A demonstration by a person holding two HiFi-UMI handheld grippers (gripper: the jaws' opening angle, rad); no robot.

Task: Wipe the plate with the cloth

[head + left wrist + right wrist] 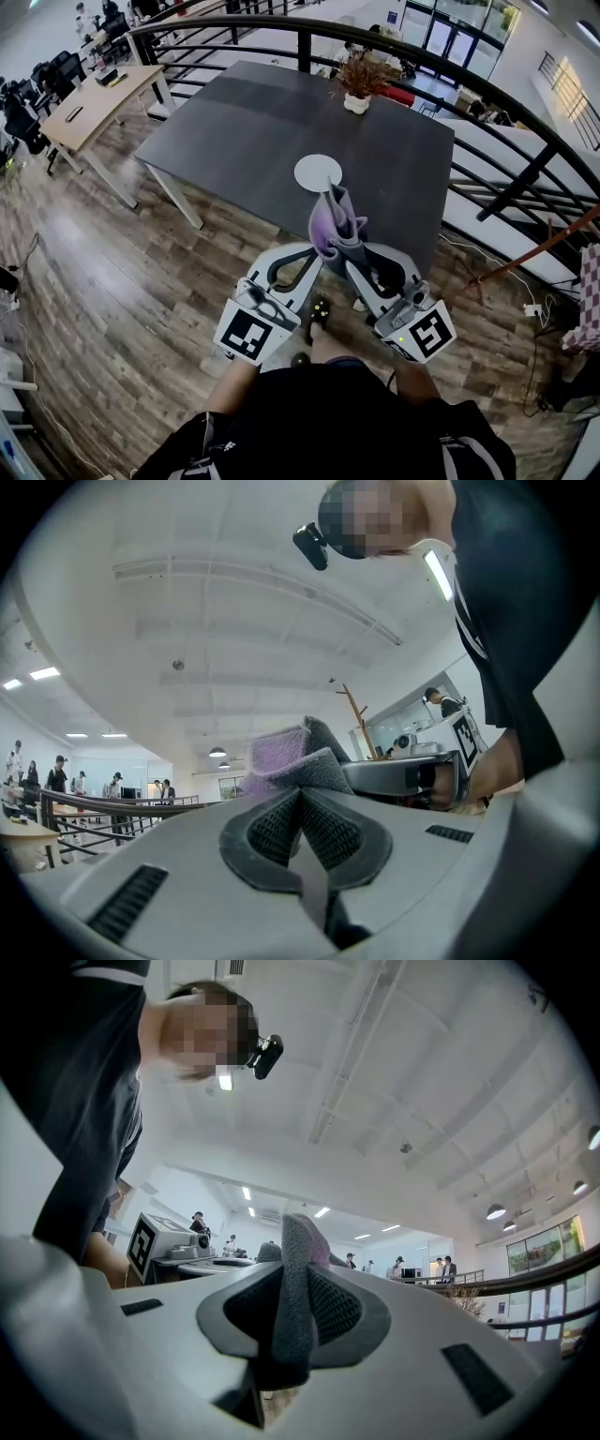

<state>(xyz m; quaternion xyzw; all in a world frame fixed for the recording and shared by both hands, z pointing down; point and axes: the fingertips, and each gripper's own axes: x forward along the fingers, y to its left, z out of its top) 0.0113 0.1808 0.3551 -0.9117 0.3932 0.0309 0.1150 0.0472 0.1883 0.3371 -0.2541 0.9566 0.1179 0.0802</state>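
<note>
A: Grippers?
B: left gripper (301,797) clenched, pinching the cloth (330,220) at its tips; right gripper (292,1269) clamped on a grey fold, deep between the pads; cloth stands bunched between the two.
A: Plate?
B: plate (318,172) white, on the dark table (244,122), just beyond the cloth; potted plant (357,89) near the far edge.

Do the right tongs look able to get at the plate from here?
Probably yes. The plate lies on the table just beyond the right tongs, nothing standing between. The left tongs also pinch the cloth, so both would move together.
</note>
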